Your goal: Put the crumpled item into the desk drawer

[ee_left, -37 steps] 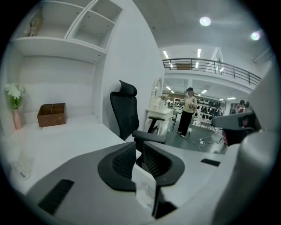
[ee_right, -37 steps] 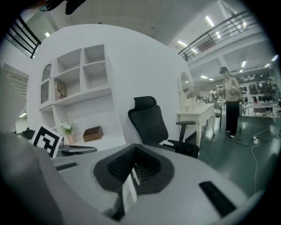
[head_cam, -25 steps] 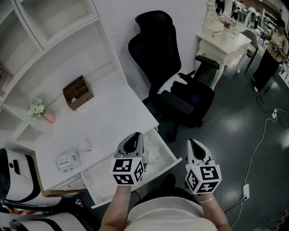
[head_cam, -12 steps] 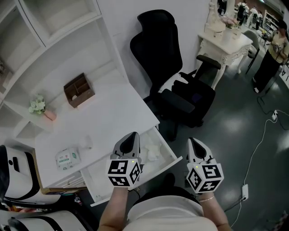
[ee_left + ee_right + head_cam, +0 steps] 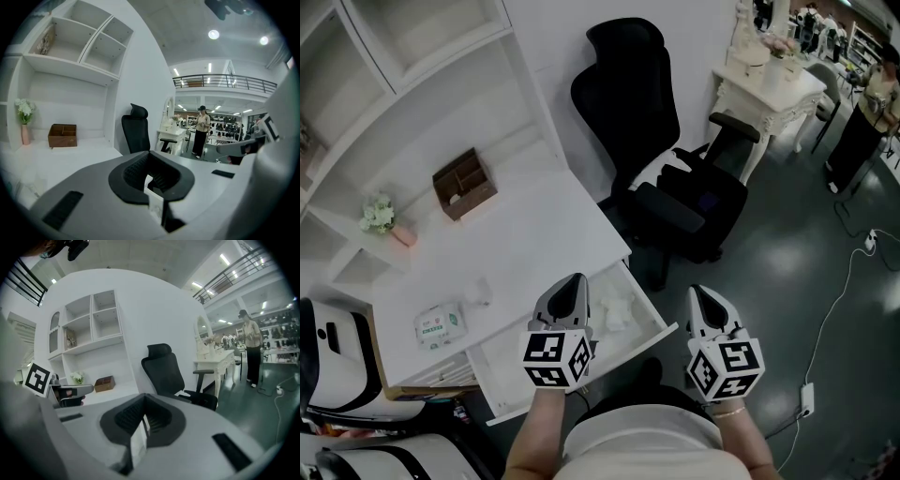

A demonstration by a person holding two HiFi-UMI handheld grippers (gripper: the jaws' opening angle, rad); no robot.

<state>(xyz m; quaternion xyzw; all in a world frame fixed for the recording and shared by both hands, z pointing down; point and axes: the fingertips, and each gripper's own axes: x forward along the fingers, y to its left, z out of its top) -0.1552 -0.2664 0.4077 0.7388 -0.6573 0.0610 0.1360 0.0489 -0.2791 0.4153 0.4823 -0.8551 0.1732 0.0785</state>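
Observation:
The crumpled white item (image 5: 617, 309) lies inside the open desk drawer (image 5: 645, 298), near its right wall. My left gripper (image 5: 574, 284) hovers just left of it, above the drawer, shut with nothing between its jaws. In the left gripper view the left gripper (image 5: 150, 177) points over the desktop with its dark pads together. My right gripper (image 5: 699, 296) hangs to the right of the drawer, over the floor beside the chair. In its own view the right gripper (image 5: 142, 420) is shut and empty too.
A black office chair (image 5: 661, 159) stands close to the drawer's right. On the white desk (image 5: 534, 244) are a wooden organiser (image 5: 464, 185), a flower vase (image 5: 384, 222) and a wipes pack (image 5: 439, 325). A white dressing table (image 5: 764, 89) stands far right; a person (image 5: 202, 129) stands beyond.
My left gripper has drawn a little to the left, away from the crumpled item, which now shows more fully in the drawer. The right gripper has stayed put.

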